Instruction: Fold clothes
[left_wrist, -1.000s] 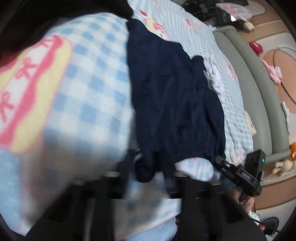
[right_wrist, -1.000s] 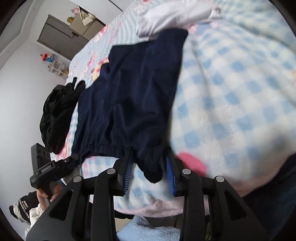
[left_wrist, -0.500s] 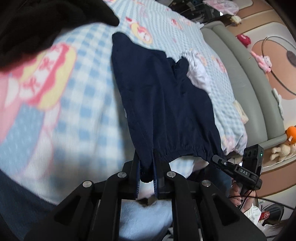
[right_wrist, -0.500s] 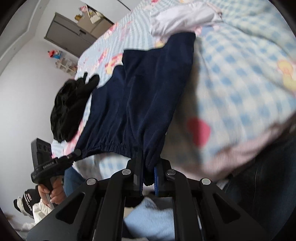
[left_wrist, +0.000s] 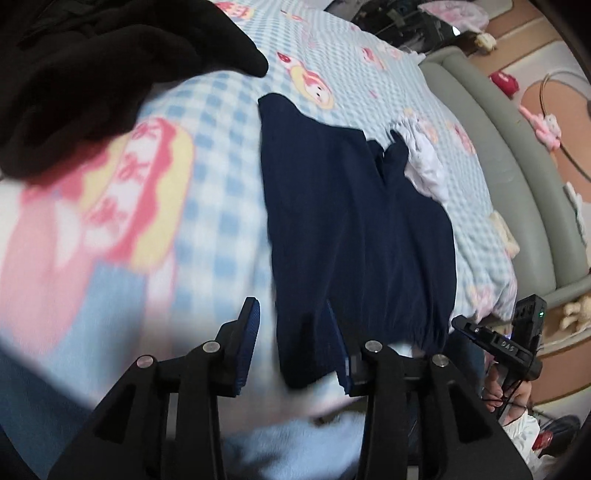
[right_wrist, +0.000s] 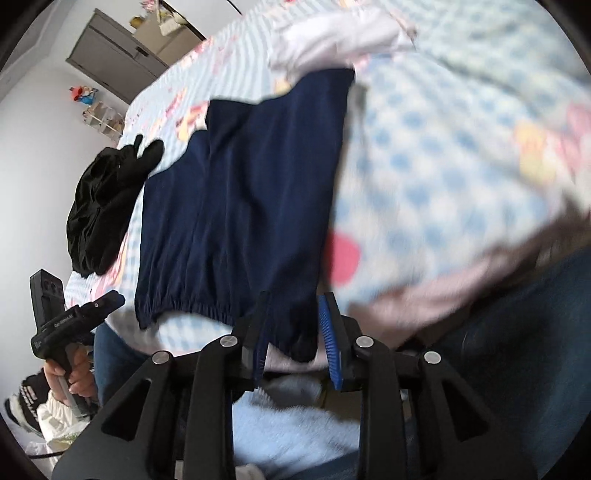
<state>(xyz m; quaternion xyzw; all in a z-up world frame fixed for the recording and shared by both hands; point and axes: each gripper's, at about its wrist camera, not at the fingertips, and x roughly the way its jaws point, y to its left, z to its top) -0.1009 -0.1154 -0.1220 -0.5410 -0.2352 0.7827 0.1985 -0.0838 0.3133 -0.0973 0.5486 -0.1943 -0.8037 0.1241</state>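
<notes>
The left gripper (left_wrist: 293, 347) stands with jaws spread, a corner of the navy shorts (left_wrist: 354, 229) lying loose between them. The right gripper (right_wrist: 293, 334) is likewise spread around the opposite waistband corner. The shorts lie flat on the blue checked blanket (left_wrist: 221, 184), legs running toward 12 o'clock. Much of the blanket near both lenses is blurred. A white garment (left_wrist: 424, 166) sits partly tucked under the far hem at 1 o'clock; a black garment (left_wrist: 92, 74), cut off by the frame, lies at 10 o'clock.
</notes>
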